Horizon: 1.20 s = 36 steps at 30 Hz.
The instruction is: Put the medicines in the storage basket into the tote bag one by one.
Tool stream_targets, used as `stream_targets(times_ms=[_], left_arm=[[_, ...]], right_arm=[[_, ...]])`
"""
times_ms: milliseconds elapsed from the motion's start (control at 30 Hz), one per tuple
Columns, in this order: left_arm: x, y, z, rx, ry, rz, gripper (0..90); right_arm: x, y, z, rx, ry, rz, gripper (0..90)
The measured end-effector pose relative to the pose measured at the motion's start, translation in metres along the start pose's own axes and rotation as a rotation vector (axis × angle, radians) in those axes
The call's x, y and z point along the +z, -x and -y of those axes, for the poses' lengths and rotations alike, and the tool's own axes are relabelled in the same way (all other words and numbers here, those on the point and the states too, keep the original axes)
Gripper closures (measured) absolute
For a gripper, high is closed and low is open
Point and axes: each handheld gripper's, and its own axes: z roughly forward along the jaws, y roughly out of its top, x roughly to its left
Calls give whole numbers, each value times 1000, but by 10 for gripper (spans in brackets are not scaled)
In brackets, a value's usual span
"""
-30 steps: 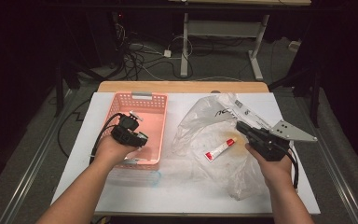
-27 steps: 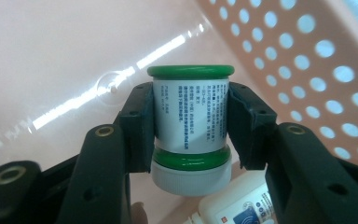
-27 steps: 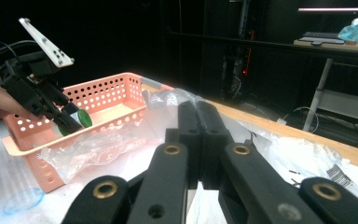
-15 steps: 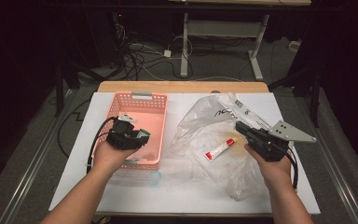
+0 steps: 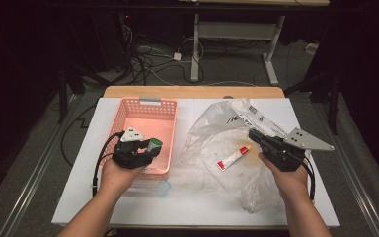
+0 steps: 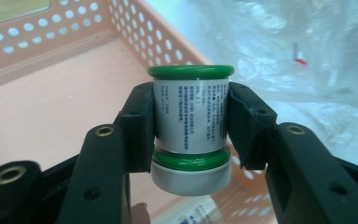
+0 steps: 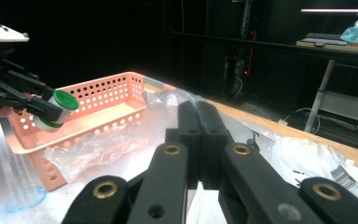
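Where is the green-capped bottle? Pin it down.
The green-capped bottle sits clamped in the left gripper, held over the pink basket at the table's left in the high view.

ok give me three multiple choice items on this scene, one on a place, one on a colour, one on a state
1. Where is the small bottle held by the left gripper?
A. over the pink basket
B. inside the plastic bag
C. on the floor

2. What colour are the bottle's rims?
A. red
B. green
C. blue

3. How do the right gripper's jaws stand?
A. wide open
B. closed on the bottle
C. shut together, nothing between them

Answers:
1 A, the left gripper view shows basket floor and wall behind the bottle.
2 B, green rings sit at both ends of the white label.
3 C, the right gripper view shows the two jaws pressed together, above the bag where a red-capped tube lies.
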Motion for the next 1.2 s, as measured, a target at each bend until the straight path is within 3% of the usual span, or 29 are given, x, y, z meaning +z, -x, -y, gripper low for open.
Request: stream_targets(times_ms=[567,1200], left_arm=[[-14,36,4,39,96,69,540],[10,82,-1,108,91,167,541]], right_arm=[[2,-2,1,4,-6,-1,900],[2,-2,1,-2,-5,-3,900]])
